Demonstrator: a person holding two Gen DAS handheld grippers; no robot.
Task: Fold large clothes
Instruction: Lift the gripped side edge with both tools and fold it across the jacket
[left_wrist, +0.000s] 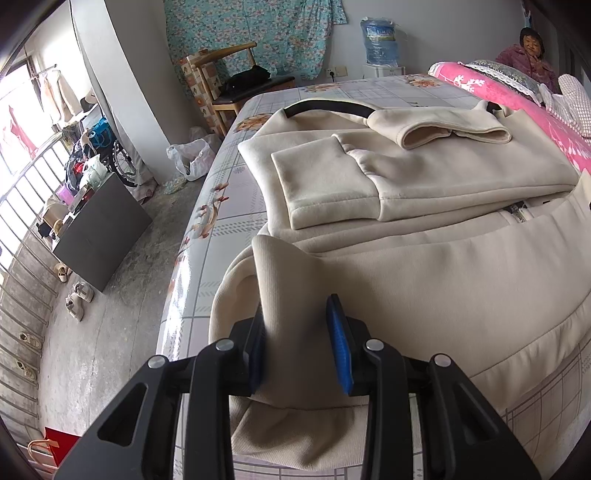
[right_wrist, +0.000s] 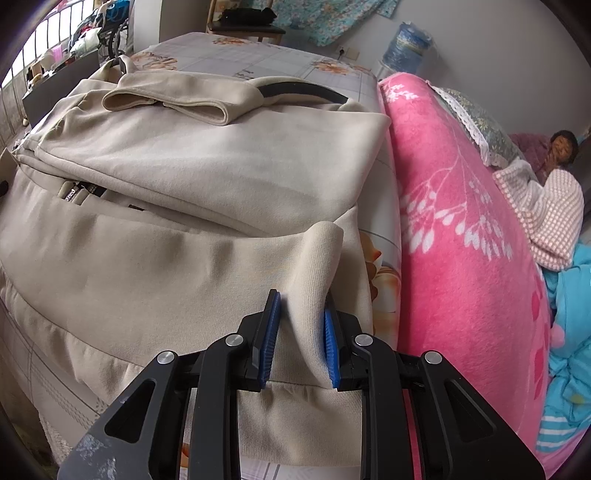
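The fingers (left_wrist: 334, 345) of our left gripper (left_wrist: 301, 347) and right gripper (right_wrist: 301, 341) each pinch a bottom corner of the cream jacket (left_wrist: 424, 192), which lies half folded on the bed (left_wrist: 214, 229).

A bed (left_wrist: 229, 206) covered by a grey checked sheet with flower prints fills the room's middle. Along its far side lies a rolled pink blanket (right_wrist: 461, 258), with a person (right_wrist: 561, 147) sitting beyond it. Past the bed's far end stand a wooden chair (left_wrist: 225, 85), a water dispenser bottle (left_wrist: 380, 40) and a floral curtain (left_wrist: 251, 33). On the floor beside the bed are a white plastic bag (left_wrist: 190, 157), a dark board (left_wrist: 99, 229) and several shoes (left_wrist: 79, 297).
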